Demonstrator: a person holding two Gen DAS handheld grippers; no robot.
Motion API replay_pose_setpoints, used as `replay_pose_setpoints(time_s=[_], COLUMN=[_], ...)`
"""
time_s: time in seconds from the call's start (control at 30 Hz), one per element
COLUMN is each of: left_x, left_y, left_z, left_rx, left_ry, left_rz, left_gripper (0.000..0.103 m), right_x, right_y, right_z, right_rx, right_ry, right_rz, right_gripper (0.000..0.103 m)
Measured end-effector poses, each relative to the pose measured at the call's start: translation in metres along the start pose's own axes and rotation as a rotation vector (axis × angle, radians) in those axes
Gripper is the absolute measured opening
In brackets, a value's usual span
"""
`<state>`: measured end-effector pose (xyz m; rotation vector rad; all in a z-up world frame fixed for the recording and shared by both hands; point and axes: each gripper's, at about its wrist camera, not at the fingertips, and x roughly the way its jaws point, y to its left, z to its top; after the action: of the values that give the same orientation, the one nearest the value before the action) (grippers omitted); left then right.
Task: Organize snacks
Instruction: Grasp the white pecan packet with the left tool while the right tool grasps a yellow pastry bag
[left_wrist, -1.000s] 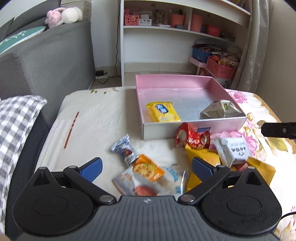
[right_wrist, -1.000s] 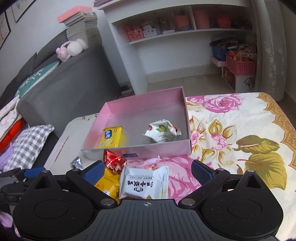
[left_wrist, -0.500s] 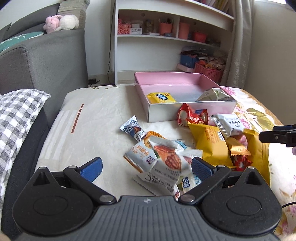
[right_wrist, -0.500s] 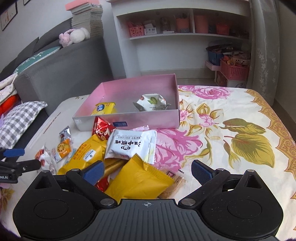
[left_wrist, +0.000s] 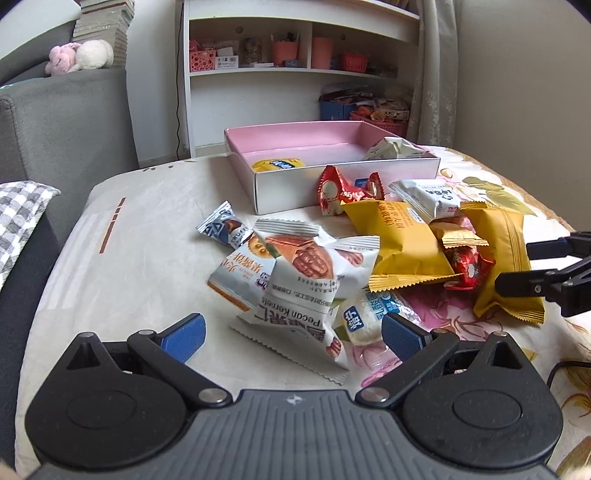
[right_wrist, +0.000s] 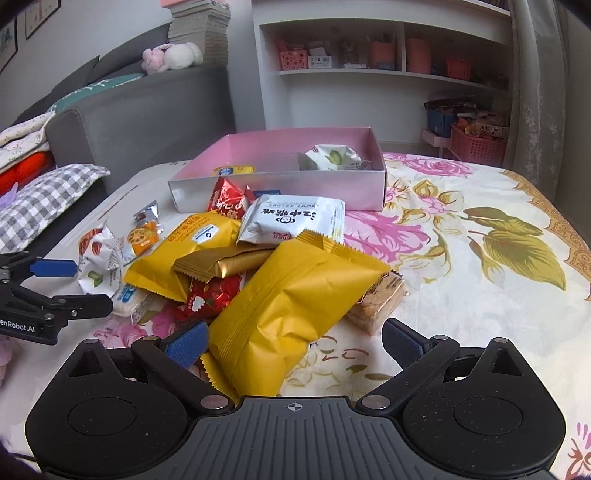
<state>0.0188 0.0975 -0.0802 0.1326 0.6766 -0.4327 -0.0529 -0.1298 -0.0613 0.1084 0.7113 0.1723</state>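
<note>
A pink box (left_wrist: 347, 181) (right_wrist: 280, 199) stands on the bed with a small yellow packet (left_wrist: 277, 164) and a white-green packet (right_wrist: 332, 157) inside. In front of it lies a heap of snacks: a white pecan packet (left_wrist: 299, 291), yellow bags (left_wrist: 399, 243) (right_wrist: 295, 306), a white packet (right_wrist: 291, 221) and red candies (left_wrist: 343, 190). My left gripper (left_wrist: 291, 336) is open, its fingers either side of the pecan packet's near end. My right gripper (right_wrist: 293, 341) is open, straddling the near end of the big yellow bag. Each gripper shows at the edge of the other's view.
A grey sofa (left_wrist: 66, 125) with a checked cushion (right_wrist: 44, 199) runs along the left. A white shelf unit (left_wrist: 295, 70) with pink baskets stands behind the bed. The floral sheet (right_wrist: 480, 236) stretches to the right of the heap.
Both grippers have pulled back and dropped lower, away from the box. More of the snack heap now lies ahead of them. Both stay open.
</note>
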Motion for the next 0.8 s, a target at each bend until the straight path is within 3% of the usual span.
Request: replay_pose_setpoints(time_s=[0.17,0.47,0.8], left_x=[0.003,0.007,0.006], left_y=[0.002,0.006,0.004], left_z=[0.001,0.006,0.011], left_rx=[-0.009,-0.033,-0.044], left_ry=[-0.02,-0.026,-0.002], left_rz=[-0.007,-0.017,-0.052], left_gripper=[0.098,0.087,0.063], right_x=[0.005,0.012,0.008], right_y=[-0.004,0.01,-0.001], right_z=[-0.003,-0.003,0.015], right_rx=[0.046,-0.078,0.021], right_ry=[0.022,0.047,0.075], right_rz=[0.028,-0.007,0.062], right_gripper=[0.103,0.103,0.101])
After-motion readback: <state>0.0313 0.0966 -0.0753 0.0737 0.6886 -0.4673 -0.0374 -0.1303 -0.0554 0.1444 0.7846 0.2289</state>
